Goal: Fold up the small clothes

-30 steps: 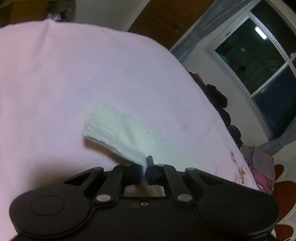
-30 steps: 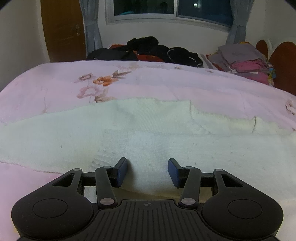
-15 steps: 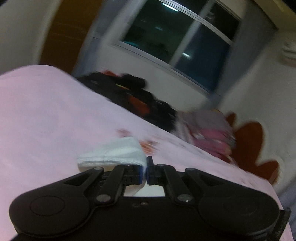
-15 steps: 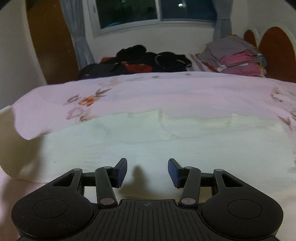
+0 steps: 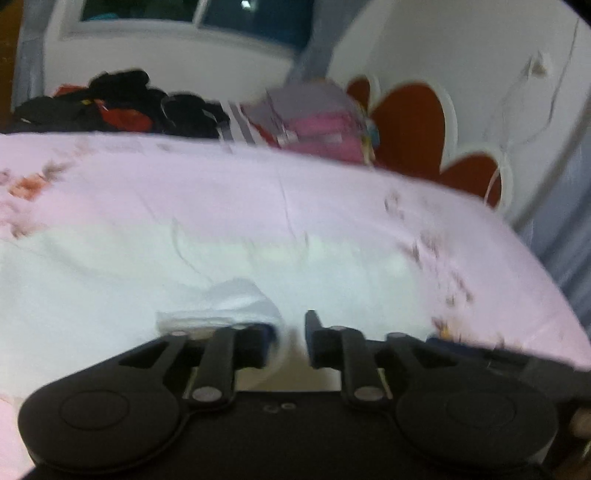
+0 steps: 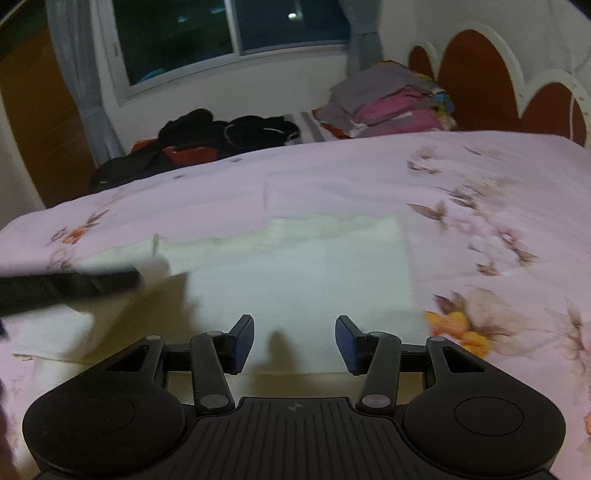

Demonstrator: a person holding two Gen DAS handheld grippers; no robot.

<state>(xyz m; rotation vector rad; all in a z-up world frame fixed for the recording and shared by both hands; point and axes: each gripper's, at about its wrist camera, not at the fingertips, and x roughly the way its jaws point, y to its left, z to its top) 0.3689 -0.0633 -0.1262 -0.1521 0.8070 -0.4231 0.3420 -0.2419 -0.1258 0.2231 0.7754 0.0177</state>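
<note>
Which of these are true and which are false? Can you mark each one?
1. The white cloth lies on a pink bedsheet. True.
2. The right tool is squeezing the cloth. False: its jaws stand apart with nothing pressed between them.
3. A stack of folded clothes sits at the far end of the bed. True.
4. The window shows bright daylight. False: it is dark outside.
5. The left tool is shut tight. False: its jaws are opening, and a fold of cloth lies by one finger.
6. A dark clothes pile lies under the window. True.
</note>
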